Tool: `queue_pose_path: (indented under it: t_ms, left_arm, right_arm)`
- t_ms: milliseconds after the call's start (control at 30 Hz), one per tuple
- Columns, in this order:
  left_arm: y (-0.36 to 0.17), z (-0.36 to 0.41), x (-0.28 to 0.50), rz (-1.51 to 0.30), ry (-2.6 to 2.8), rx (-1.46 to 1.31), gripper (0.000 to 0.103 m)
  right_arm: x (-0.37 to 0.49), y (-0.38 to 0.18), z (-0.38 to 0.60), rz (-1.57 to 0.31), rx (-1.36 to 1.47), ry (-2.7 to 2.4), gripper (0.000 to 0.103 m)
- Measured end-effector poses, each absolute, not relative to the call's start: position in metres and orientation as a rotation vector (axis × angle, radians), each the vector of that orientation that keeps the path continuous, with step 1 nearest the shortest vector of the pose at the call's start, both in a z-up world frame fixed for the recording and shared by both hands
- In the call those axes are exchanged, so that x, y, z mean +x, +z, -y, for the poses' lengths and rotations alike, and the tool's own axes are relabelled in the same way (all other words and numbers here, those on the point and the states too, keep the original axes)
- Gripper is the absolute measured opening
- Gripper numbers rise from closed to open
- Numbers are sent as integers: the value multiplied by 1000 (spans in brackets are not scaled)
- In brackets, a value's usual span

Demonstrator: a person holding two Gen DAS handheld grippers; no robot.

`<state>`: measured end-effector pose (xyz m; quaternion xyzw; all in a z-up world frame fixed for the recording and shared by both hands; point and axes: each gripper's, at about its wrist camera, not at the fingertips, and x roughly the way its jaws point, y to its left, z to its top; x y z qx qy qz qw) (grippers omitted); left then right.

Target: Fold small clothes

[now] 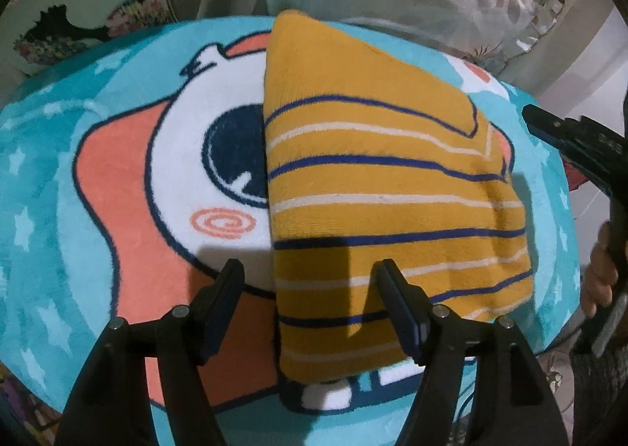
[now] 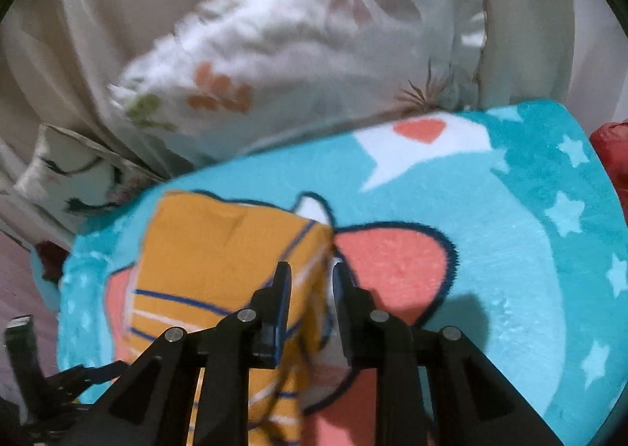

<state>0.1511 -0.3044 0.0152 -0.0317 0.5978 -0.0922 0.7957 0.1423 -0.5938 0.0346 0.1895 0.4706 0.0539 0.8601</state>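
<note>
Left gripper (image 1: 310, 289): jaws spread wide, nothing between them. It hovers above the near end of the folded garment; its right finger (image 1: 400, 308) stands over the striped fabric and its left finger (image 1: 219, 297) over the mat beside the garment's left edge.

Right gripper (image 2: 312, 289): jaws slightly apart, nothing visibly clamped. It sits at the right edge of the garment. Whether the fingertips touch the fabric cannot be told; this view is motion-blurred.

Garment: a mustard-yellow knit garment (image 1: 376, 179) with navy and white stripes, folded into a compact stack with a plain yellow flap on top at the far end. It lies flat on the mat, slightly right of centre in the left wrist view.

Mat: a turquoise plush cartoon mat (image 1: 47, 179) with white stars, a coral shape and a large eye graphic.

Beyond the mat's far edge lies a white floral pillow (image 2: 314, 33), with pale bedding around it.
</note>
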Motion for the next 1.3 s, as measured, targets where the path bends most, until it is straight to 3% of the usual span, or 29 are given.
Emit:
queue_pose_path:
  t_ms: [167, 400, 667, 933, 1133, 1300]
  left_arm:
    - [21, 305, 147, -1280, -172, -91, 69]
    - [32, 307, 141, -1262, -159, -95, 69]
    - [39, 311, 133, -1235, -121, -44, 69]
    - [44, 295, 117, -1223, -42, -10, 69]
    - [44, 280, 107, -1238, 42, 6, 69]
    - [38, 273, 102, -1263, 60, -5, 69]
  right_arm:
    - [127, 41, 558, -983, 436, 315, 24]
    - [129, -9, 545, -1134, 359, 274, 23]
    - [130, 40, 554, -1006, 380, 291, 26]
    - [165, -8, 542, -1158, 371, 283, 26]
    - [161, 34, 518, -1028, 285, 349, 29]
    - [178, 6, 480, -1107, 173, 372, 32]
